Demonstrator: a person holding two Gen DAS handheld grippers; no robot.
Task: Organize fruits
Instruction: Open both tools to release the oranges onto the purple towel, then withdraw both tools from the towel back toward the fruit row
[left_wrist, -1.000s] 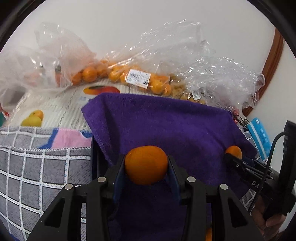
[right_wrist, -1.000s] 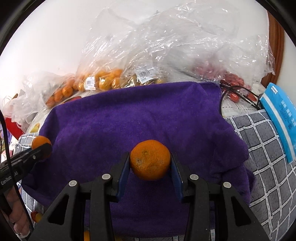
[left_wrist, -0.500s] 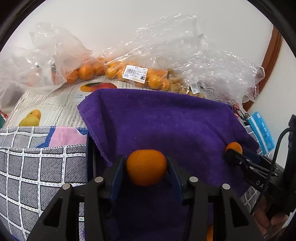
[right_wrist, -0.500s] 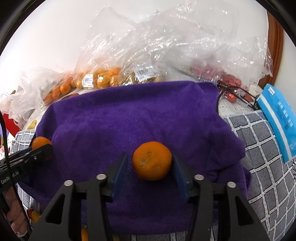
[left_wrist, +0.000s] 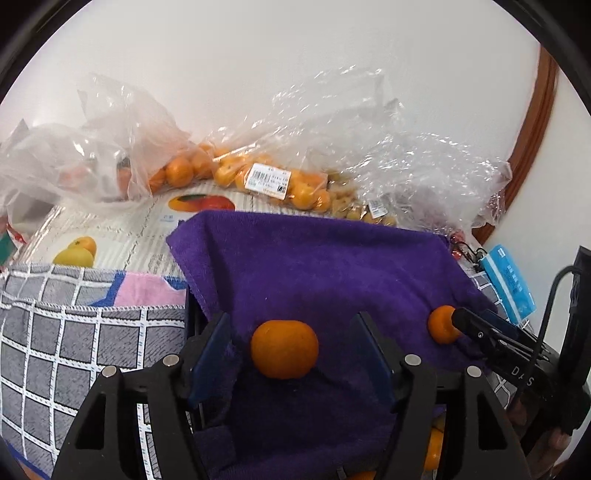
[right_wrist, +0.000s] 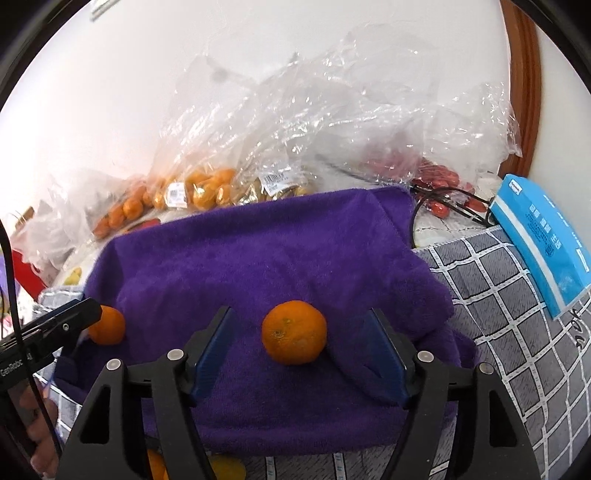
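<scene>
The printed label (left_wrist: 267, 181) on the clear bag of oranges (left_wrist: 295, 184) is too small to read. Crumpled plastic (right_wrist: 388, 122) veils the red fruit (right_wrist: 436, 177) at the far right edge of the surface, so their kind cannot be told. In the right wrist view, orange fruit (right_wrist: 157, 466) low down is half hidden behind the gripper's black frame and cut by the bottom edge. The hand (right_wrist: 37, 432) at lower left is cut by the picture's edge.

2 small round orange mandarins (left_wrist: 284, 349) (right_wrist: 294, 331) sit free on purple towel (left_wrist: 332, 266), lower centre of each frame; more bagged (left_wrist: 295, 184) upper left.
</scene>
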